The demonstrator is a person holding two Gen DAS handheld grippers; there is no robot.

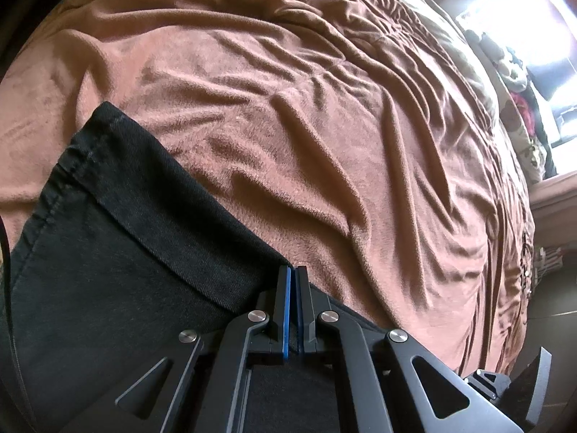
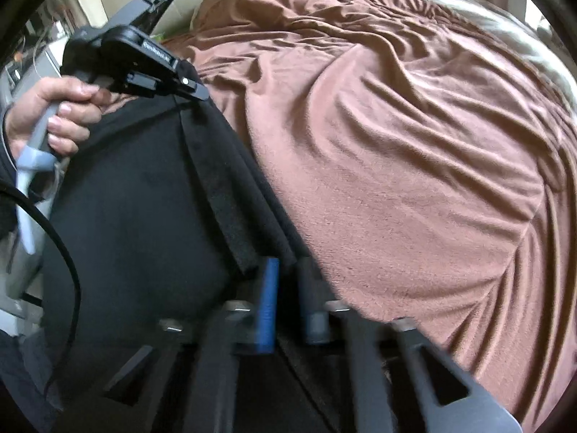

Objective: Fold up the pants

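Black pants (image 1: 126, 252) lie on a brown fleece blanket (image 1: 288, 108) that covers a bed. My left gripper (image 1: 293, 272) is shut on the pants' long edge, blue pad against black pad. The right wrist view shows that same left gripper (image 2: 200, 95) at upper left, held by a hand (image 2: 54, 115). It lifts the pants (image 2: 144, 216) into a small peak. My right gripper (image 2: 288, 270) is blurred at the near end of the same edge. A fold of black cloth fills the narrow space between its blue and grey fingers.
The rumpled blanket (image 2: 396, 144) spreads to the right of the pants. Patterned pillows (image 1: 519, 108) sit at the bed's far right, below a bright window. Dark floor (image 1: 555, 306) shows past the bed's right edge. A black cable (image 2: 72, 252) loops at left.
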